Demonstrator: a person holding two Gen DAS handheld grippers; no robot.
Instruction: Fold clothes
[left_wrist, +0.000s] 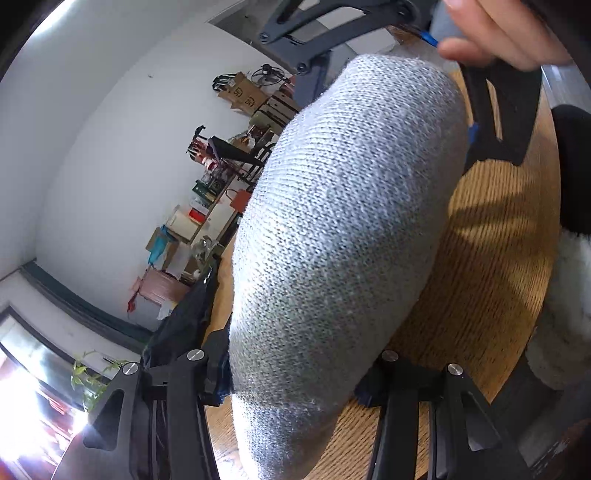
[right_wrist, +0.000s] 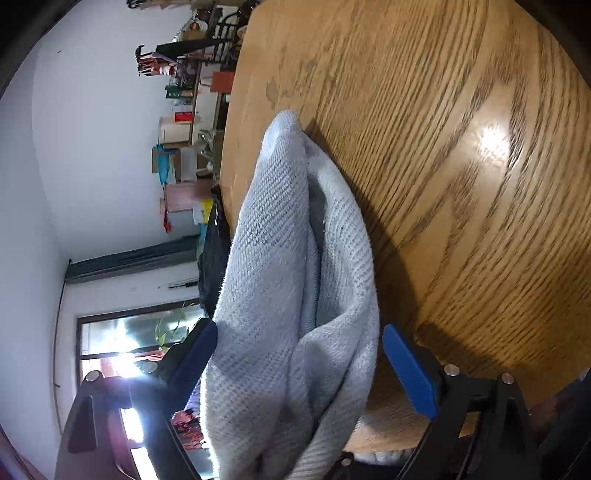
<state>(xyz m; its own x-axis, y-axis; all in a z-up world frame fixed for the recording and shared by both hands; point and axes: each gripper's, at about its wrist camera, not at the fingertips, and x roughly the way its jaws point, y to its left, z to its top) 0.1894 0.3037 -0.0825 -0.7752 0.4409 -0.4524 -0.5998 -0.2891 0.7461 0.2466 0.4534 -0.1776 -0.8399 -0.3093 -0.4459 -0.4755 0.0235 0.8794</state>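
Observation:
A grey knit garment (left_wrist: 343, 229) fills the left wrist view and bulges up over the wooden table (left_wrist: 491, 258). My left gripper (left_wrist: 295, 384) is shut on its near end, and the cloth fills the gap between the two fingers. At the garment's far end, my right gripper (left_wrist: 450, 85) stands around the cloth, held by a person's hand (left_wrist: 498, 29). In the right wrist view the same garment (right_wrist: 295, 277) hangs in folds between the blue pads (right_wrist: 406, 373). My right gripper (right_wrist: 303, 362) is open wide there, with its right pad clear of the cloth.
A dark garment (right_wrist: 214, 251) lies at the table's (right_wrist: 461, 147) left edge, also seen as the dark cloth (left_wrist: 184, 325). Something white and fluffy (left_wrist: 565, 314) sits at the right. Cluttered shelves and boxes (left_wrist: 229, 166) line the far wall. A bright window (right_wrist: 129, 350) is low on the left.

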